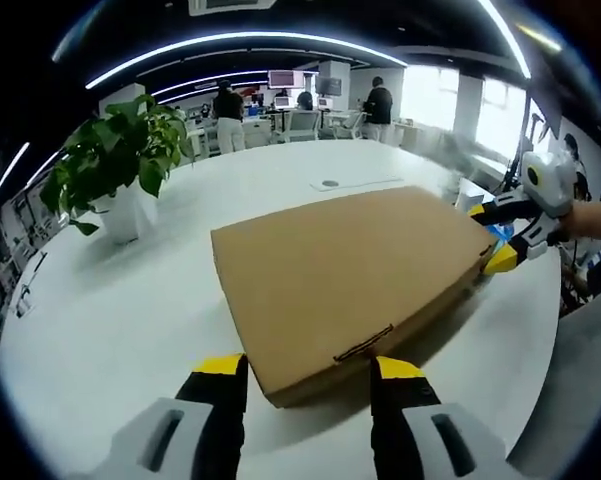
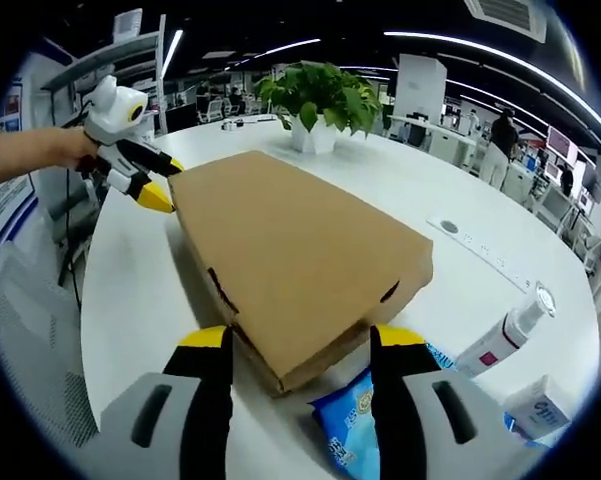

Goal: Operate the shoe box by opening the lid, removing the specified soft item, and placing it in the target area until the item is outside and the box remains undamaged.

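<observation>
A closed brown cardboard shoe box (image 1: pixel 350 280) lies flat on the white table (image 1: pixel 130 320), its lid down and a tab slot on the near edge. My left gripper (image 1: pixel 310 375) is open, with the box's near corner between its yellow-tipped jaws. At the box's far end my right gripper (image 1: pixel 490 235) is held by a hand (image 1: pixel 590 215). In the right gripper view the same box (image 2: pixel 290 250) runs away from my open right gripper (image 2: pixel 300 345), whose jaws flank its near corner. My left gripper (image 2: pixel 163 182) touches the far corner.
A potted plant (image 1: pixel 115 165) stands on the table beyond the box. A blue snack packet (image 2: pixel 355 420), a white pump bottle (image 2: pixel 510 330) and a small white carton (image 2: pixel 540 405) lie by the right gripper. A grey chair (image 2: pixel 30 330) stands at the table edge. People stand at distant desks.
</observation>
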